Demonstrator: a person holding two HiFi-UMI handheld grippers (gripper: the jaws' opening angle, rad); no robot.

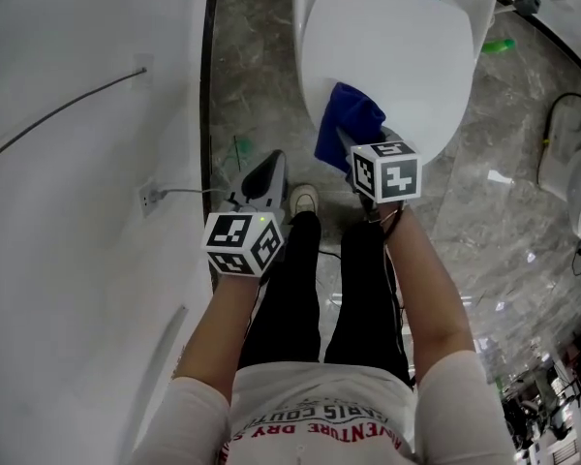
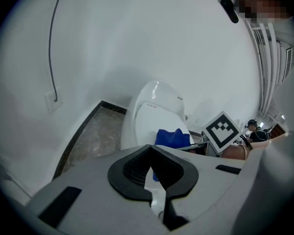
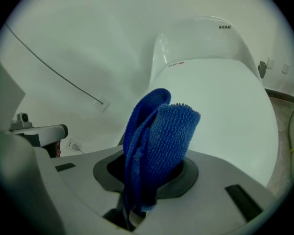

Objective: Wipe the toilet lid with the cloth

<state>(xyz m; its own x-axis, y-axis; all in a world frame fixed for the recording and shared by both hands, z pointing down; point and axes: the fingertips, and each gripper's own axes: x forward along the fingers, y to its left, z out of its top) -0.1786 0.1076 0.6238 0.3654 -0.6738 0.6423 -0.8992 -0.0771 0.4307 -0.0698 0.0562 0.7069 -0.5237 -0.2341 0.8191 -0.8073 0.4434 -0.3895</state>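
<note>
Right gripper pinches a blue microfibre cloth at the near edge of the white toilet lid. Left gripper, pressed together, hangs leftward.

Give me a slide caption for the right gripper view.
Right tool clamped on a folded blue cloth, facing the closed white toilet lid.

Toilet sits at the far end of the floor, lid down on top. Wall runs along the L side, w/ a socket on it. Cloth sticks out of the R gripper, over the lid's near edge. L gripper is nearer the person, btw wall & toilet, above the floor. A shoe is btw the 2 grippers.
</note>
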